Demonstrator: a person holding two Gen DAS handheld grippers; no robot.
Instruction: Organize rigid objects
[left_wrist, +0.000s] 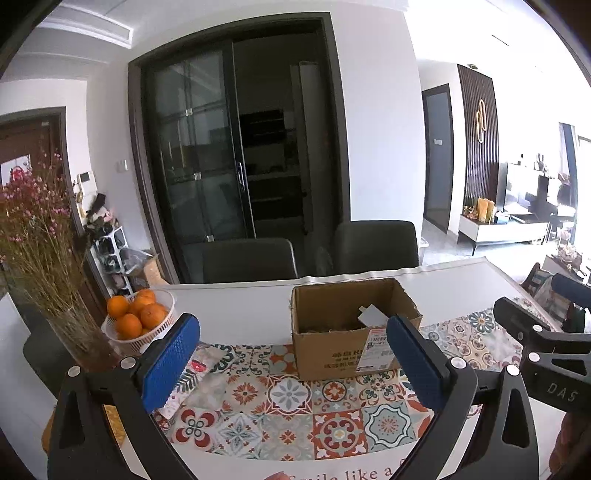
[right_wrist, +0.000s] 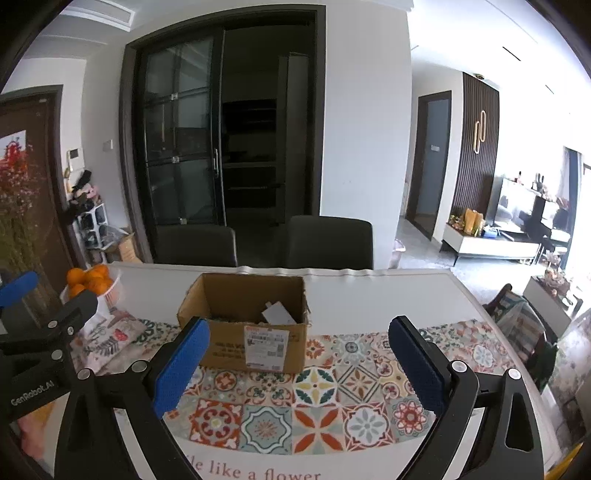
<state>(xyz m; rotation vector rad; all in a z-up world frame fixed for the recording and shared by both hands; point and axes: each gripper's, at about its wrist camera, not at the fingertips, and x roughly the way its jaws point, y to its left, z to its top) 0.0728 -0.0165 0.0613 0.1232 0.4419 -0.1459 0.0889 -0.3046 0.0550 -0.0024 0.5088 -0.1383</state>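
An open cardboard box stands on the tile-patterned mat, a little beyond both grippers. A flat white piece leans inside it over some brownish filling. My left gripper is open with nothing between its blue pads, and it hangs over the mat short of the box. My right gripper is also wide open and empty, facing the box and the white piece. Each gripper shows at the edge of the other's view.
A white basket of oranges and a glass vase of dried flowers stand at the left. A leaf-printed packet lies on the mat beside the left finger. Two dark chairs sit behind the white table.
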